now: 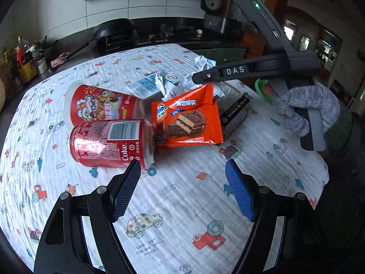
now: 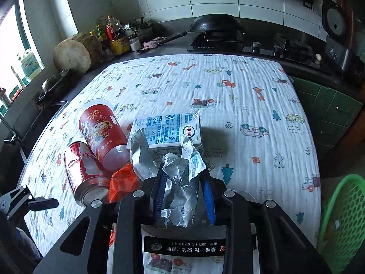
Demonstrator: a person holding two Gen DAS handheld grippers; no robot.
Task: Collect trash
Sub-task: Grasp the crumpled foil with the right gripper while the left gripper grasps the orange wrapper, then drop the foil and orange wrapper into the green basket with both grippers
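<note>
A pile of trash lies on the printed tablecloth (image 1: 182, 194). It holds a red Coke can (image 1: 109, 142) on its side, a red paper cup (image 1: 102, 104) on its side, an orange snack wrapper (image 1: 186, 118), a milk carton (image 2: 168, 132), a black box (image 1: 236, 110) and crumpled silver-white paper (image 2: 180, 182). My left gripper (image 1: 182, 173) is open and empty, just in front of the can and wrapper. My right gripper (image 2: 183, 182) is shut on the crumpled paper beside the carton. It also shows in the left wrist view (image 1: 205, 76), over the pile.
A green perforated basket (image 2: 342, 217) stands off the table's right edge. The kitchen counter behind holds a wok (image 2: 216, 26), a stove, bottles (image 2: 111, 32) and a rice cooker (image 2: 337, 43). The black box (image 2: 184, 245) lies under my right gripper.
</note>
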